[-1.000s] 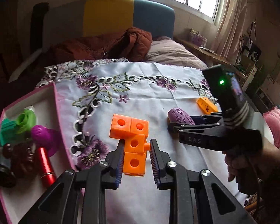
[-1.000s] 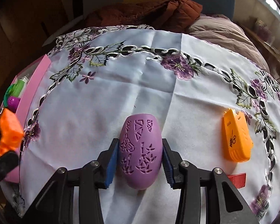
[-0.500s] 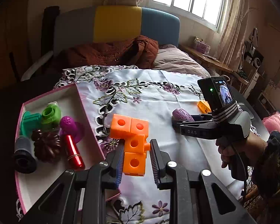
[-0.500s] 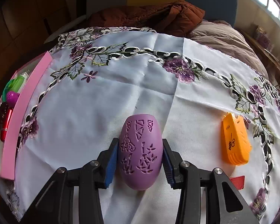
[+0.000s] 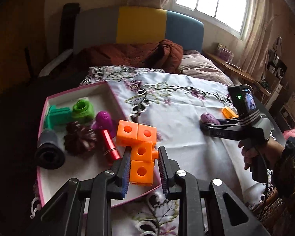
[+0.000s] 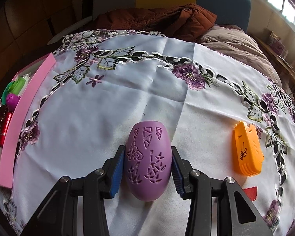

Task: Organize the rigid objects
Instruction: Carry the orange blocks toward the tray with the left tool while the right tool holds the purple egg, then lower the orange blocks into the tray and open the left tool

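My left gripper (image 5: pixel 144 162) is shut on an orange block piece (image 5: pixel 139 147) made of joined cubes and holds it above the right edge of the pink-rimmed tray (image 5: pixel 49 100). My right gripper (image 6: pixel 146 169) is shut on a purple carved egg-shaped shell (image 6: pixel 147 161) low over the white embroidered tablecloth (image 6: pixel 108 108). The shell also shows in the left wrist view (image 5: pixel 209 119). An orange flat tool (image 6: pixel 247 151) lies on the cloth to the right of the shell.
The tray holds green pieces (image 5: pixel 68 114), a purple piece (image 5: pixel 104 121), a red tube (image 5: pixel 110 147), a dark brown ridged piece (image 5: pixel 78 137) and a black cylinder (image 5: pixel 49 149). A brown jacket (image 6: pixel 157 21) lies behind the table. A red tag (image 6: pixel 249 191) lies by the right fingers.
My left gripper has carried the orange block piece left, from over the cloth to over the tray's right edge. My right gripper still holds the purple shell in about the same spot.
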A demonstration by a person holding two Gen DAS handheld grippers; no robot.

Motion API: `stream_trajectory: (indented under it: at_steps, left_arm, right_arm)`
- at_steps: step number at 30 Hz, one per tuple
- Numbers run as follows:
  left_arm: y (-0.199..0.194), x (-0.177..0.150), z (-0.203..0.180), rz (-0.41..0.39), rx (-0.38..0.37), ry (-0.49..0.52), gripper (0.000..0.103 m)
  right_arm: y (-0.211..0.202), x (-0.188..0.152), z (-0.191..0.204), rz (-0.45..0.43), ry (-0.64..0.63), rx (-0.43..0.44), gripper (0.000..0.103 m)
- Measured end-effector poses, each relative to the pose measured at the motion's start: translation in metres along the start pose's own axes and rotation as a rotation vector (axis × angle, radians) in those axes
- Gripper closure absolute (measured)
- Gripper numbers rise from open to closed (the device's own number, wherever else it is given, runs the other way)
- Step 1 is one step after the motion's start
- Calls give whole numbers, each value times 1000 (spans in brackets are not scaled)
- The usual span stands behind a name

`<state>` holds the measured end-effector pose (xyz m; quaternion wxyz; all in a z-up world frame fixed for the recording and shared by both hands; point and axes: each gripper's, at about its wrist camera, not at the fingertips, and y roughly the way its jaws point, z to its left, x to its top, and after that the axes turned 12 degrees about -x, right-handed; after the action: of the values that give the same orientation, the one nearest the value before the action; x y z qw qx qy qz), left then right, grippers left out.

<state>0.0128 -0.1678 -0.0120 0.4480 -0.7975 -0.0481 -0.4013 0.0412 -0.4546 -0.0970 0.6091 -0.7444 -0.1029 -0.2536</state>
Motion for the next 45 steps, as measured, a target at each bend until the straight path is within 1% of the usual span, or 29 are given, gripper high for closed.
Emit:
stream_trajectory:
  at_steps: [4,8,11,15,17,20,22,23,25,27,29,30,32,34,36,38,42,45]
  left_arm:
    - [-13,-8,24,-8,15,-50,78]
    - [-35,-17,64,-33,50,-144,78]
    - [-48,-26,91,-38,87,-192,78]
    - [-51,-40,114,-12,95,-253,78]
    - [-47,-43,121,4,73,-290,78]
    - [-37,-39,122,21,45,-301,78]
    - [-27,-36,120,42,42,-298,78]
    - [-19,-35,123,57,58,-311,78]
    - [-7,-32,127,77,53,-323,78]
    - [2,-31,132,93,92,-328,78]
    - [9,-29,138,99,96,-337,78]
    - [11,-29,142,101,116,-339,78]
    - [17,-27,144,111,114,-310,78]
    - [16,-25,144,107,130,-302,77]
    - [13,-24,144,95,117,-305,72]
    - [7,-24,142,79,135,-298,70]
    - [-3,-26,137,71,157,-294,68]
    - [-14,-29,128,59,192,-262,68]
  right_arm:
    - [0,0,1,-3,-7,-6,58]
    - [0,1,2,-4,-18,-14,59]
    - [0,1,3,-6,-29,-21,59]
    - [0,2,4,-8,-40,-27,59]
    - [0,2,5,-7,-42,-29,59]
    - [0,2,4,-8,-45,-30,59]
    - [0,2,4,-7,-44,-29,59]
    - [0,2,4,-8,-45,-29,59]
    - [0,2,4,-7,-44,-29,59]
    - [0,2,5,-8,-46,-30,59]
    - [0,3,5,-10,-50,-31,59]
    - [0,3,5,-10,-51,-31,59]
    - [0,3,5,-11,-50,-31,59]
    - [1,4,5,-11,-49,-28,59]
    - [1,4,5,-12,-49,-28,59]
    - [1,4,5,-11,-46,-27,58]
    - [1,4,5,-12,-47,-29,58]
    - [1,5,6,-14,-52,-37,59]
